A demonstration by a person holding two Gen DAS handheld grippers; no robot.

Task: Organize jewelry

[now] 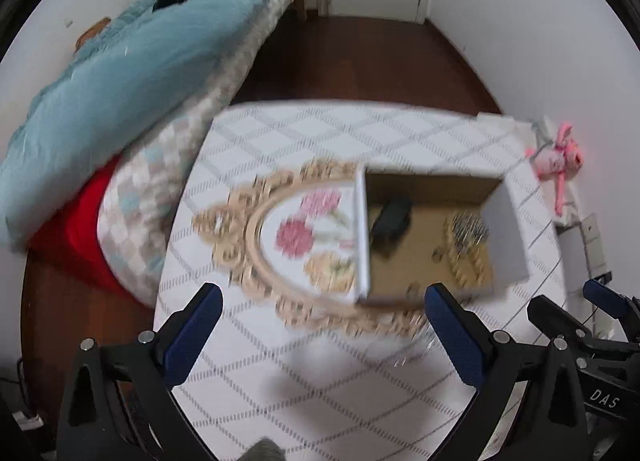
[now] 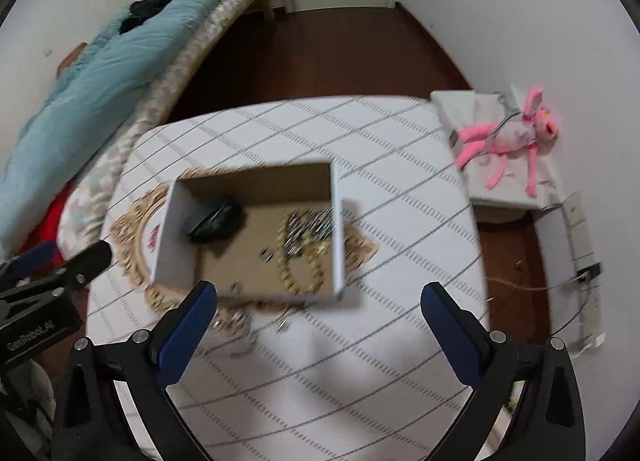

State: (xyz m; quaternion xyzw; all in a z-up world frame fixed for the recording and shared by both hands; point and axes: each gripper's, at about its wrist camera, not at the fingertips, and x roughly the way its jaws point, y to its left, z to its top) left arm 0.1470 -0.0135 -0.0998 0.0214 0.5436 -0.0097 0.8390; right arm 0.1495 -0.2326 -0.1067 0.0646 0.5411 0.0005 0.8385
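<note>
An open cardboard box with white outer walls (image 1: 362,237) (image 2: 166,237) sits on an ornate gold-framed floral tray (image 1: 280,237) (image 2: 132,245) on the checked table. Inside lie a black pouch (image 1: 392,217) (image 2: 214,219), gold chains (image 1: 466,257) (image 2: 304,265) and small silver pieces (image 2: 266,255). Several small jewelry bits (image 2: 244,325) lie on the table in front of the box. My left gripper (image 1: 324,297) is open and empty above the tray's near edge. My right gripper (image 2: 320,293) is open and empty in front of the box.
A bed with a blue duvet (image 1: 132,73) (image 2: 100,73) stands to the left. A pink plush toy (image 1: 556,157) (image 2: 508,137) lies on a white stand at the right. Dark wooden floor (image 2: 320,57) lies beyond the table. Cables (image 2: 576,281) run at the right.
</note>
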